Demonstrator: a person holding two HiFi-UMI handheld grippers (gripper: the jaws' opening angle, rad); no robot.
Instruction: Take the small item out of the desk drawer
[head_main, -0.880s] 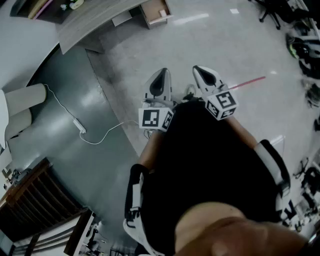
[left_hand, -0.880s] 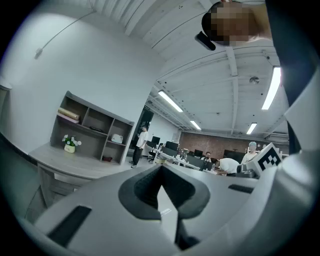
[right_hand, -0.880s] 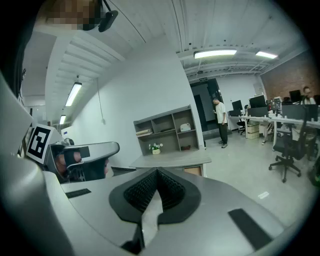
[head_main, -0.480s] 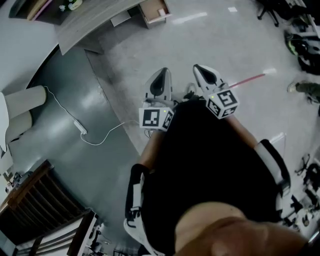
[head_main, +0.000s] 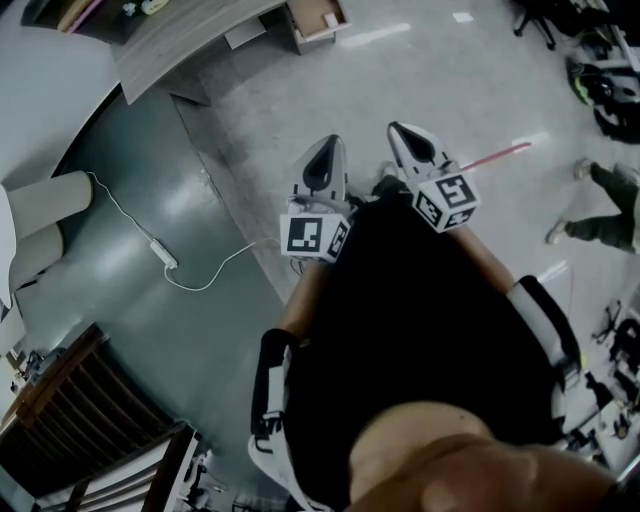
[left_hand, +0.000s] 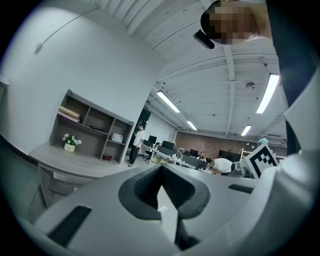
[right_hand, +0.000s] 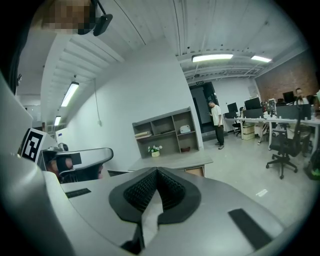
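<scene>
I stand on the open floor, well away from the grey desk (head_main: 190, 35), and hold both grippers in front of my chest. In the head view the left gripper (head_main: 322, 148) and right gripper (head_main: 403, 135) point toward the desk side by side. The left gripper (left_hand: 160, 170) is shut with nothing between its jaws. The right gripper (right_hand: 157, 171) is shut and empty too. A brown drawer box (head_main: 314, 22) juts from the desk; it appears as a brown front (right_hand: 195, 171) in the right gripper view. No small item is visible.
A grey shelf unit (right_hand: 165, 132) with a flower pot (right_hand: 154, 149) stands behind the desk. A white cable with a power strip (head_main: 160, 255) lies on the dark floor at left. A person (head_main: 600, 205) walks at the right edge. Office chairs (right_hand: 282, 145) stand at right.
Both grippers have kept nearly still. In the head view, a person has walked into sight at the right edge.
</scene>
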